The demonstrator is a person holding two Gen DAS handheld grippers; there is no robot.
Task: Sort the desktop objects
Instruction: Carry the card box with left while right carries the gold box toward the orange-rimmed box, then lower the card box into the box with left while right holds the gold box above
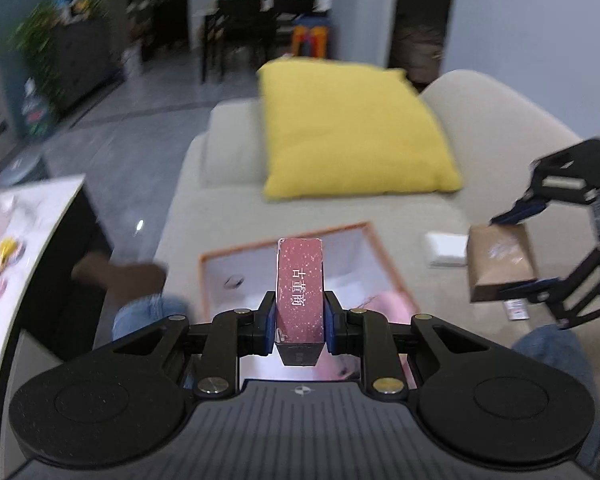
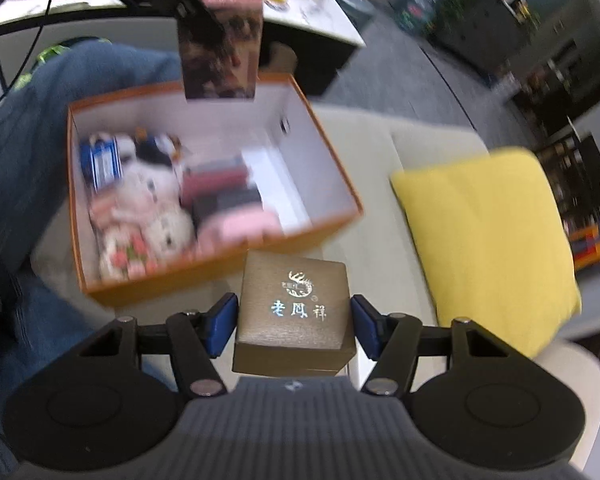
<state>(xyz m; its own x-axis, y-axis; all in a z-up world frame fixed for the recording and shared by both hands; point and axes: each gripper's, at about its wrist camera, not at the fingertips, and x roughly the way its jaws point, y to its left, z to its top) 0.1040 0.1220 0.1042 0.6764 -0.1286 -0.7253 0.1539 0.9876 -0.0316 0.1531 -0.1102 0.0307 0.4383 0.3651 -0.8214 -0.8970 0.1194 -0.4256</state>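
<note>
My left gripper (image 1: 300, 316) is shut on a narrow dark-red speckled box (image 1: 300, 292) with white characters and holds it above the orange storage box (image 1: 376, 240). The red box also shows in the right wrist view (image 2: 220, 48), hanging over the orange box (image 2: 204, 268). My right gripper (image 2: 294, 320) is shut on a brown square box (image 2: 296, 312) with a dragon logo, just outside the orange box's near wall. In the left wrist view the right gripper (image 1: 516, 252) and brown box (image 1: 500, 260) are at the right, over the sofa.
The orange box holds plush toys, a blue item and pink and dark boxes (image 2: 220, 192). It lies on a beige sofa (image 1: 228, 184) with a yellow cushion (image 1: 352, 128). A white pad (image 1: 446, 248) lies on the sofa. A white table (image 1: 28, 240) stands left. A person's jeans-clad legs (image 2: 24, 152) are close.
</note>
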